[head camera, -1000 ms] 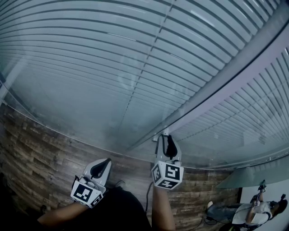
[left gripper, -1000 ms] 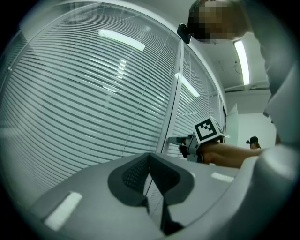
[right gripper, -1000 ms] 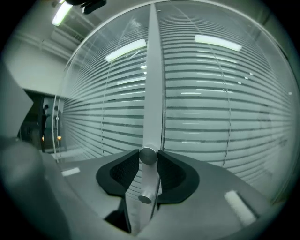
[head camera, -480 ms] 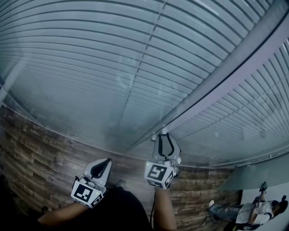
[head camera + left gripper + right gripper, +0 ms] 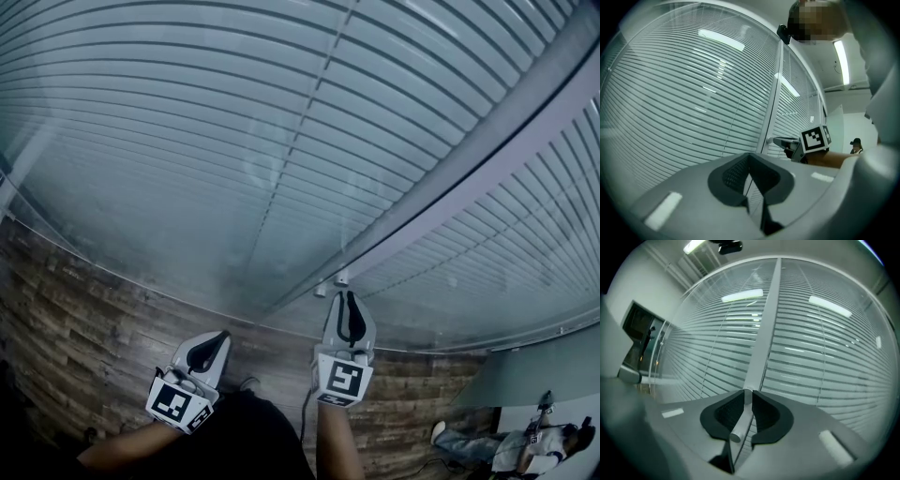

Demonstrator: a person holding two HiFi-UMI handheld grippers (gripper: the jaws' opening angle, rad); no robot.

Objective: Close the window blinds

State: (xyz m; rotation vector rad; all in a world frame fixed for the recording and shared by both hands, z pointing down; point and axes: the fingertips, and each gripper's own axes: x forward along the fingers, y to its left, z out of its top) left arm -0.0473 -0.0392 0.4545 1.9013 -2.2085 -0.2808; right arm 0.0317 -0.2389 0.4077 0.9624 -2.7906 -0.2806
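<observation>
Right gripper view: blind wand (image 5: 738, 425) clamped by right gripper (image 5: 748, 394), jaws just closed in; left gripper (image 5: 750, 159) clenched, empty.

We saw dim, cool grey pictures; strip-light reflections (image 5: 743, 296) glared in the upper middle, the blind slats (image 5: 187, 103) bowed towards the edges, and gripper-view corners went black.

The window blinds (image 5: 234, 141) were pale horizontal slats behind glass, with narrow darker gaps showing between them. They hung in two panels split by a pale frame post (image 5: 764, 324) and filled the view straight ahead of the right claw (image 5: 748, 397). A short white cylindrical tilt knob (image 5: 739, 420) stuck out level from low on that post. It lay between the right claw's jaws, which had just been closing and pressed on it from both sides.
</observation>
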